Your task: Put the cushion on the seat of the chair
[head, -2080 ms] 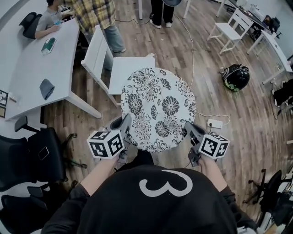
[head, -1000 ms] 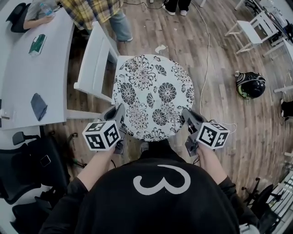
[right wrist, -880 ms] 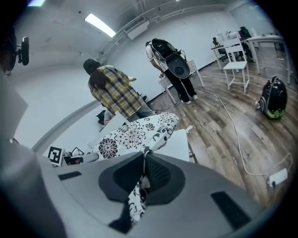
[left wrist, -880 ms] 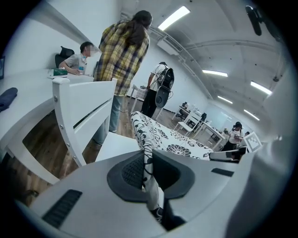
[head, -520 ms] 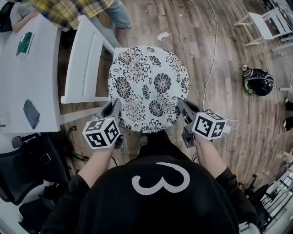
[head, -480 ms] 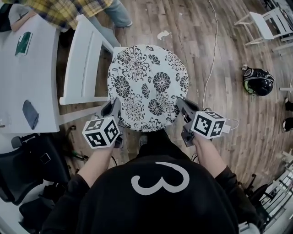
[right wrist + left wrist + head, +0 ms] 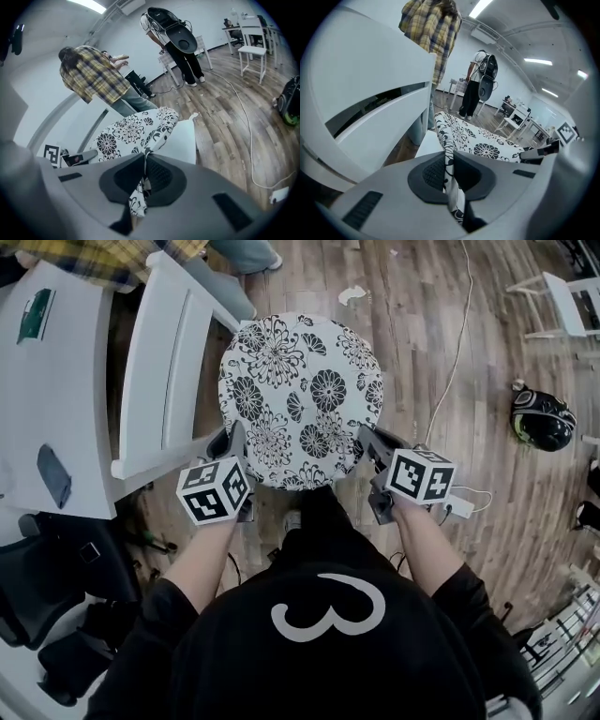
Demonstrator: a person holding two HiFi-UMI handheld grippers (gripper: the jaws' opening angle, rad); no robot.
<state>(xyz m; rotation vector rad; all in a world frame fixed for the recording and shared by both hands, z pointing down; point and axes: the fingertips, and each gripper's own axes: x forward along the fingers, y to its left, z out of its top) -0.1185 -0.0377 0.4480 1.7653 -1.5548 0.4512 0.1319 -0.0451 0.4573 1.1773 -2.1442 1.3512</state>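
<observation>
Head view, going left to right: the chair (image 7: 164, 362) shows its white backrest just outside the left gripper (image 7: 230, 441). That gripper is clamped down narrow on the near-left hem of the cushion (image 7: 300, 399). In the left gripper view you can see the floral fabric pinched flat between the pads, with the rest of the cushion spreading out ahead of the jaws. The right gripper (image 7: 364, 439) does the same thing on the near-right hem, jaws nearly closed on the cloth.

What's changed: a couple of seconds back a good chunk of white seat (image 7: 183, 138) was showing beyond the cushion. Now the cushion has travelled forward with both tools and covers almost all of it from above.

So I'd say the carry is basically done and it's lined up. It looks like it's still held a bit above the seat, though the top-down angle makes that hard to call. What's left is lowering it and letting go on both sides.
</observation>
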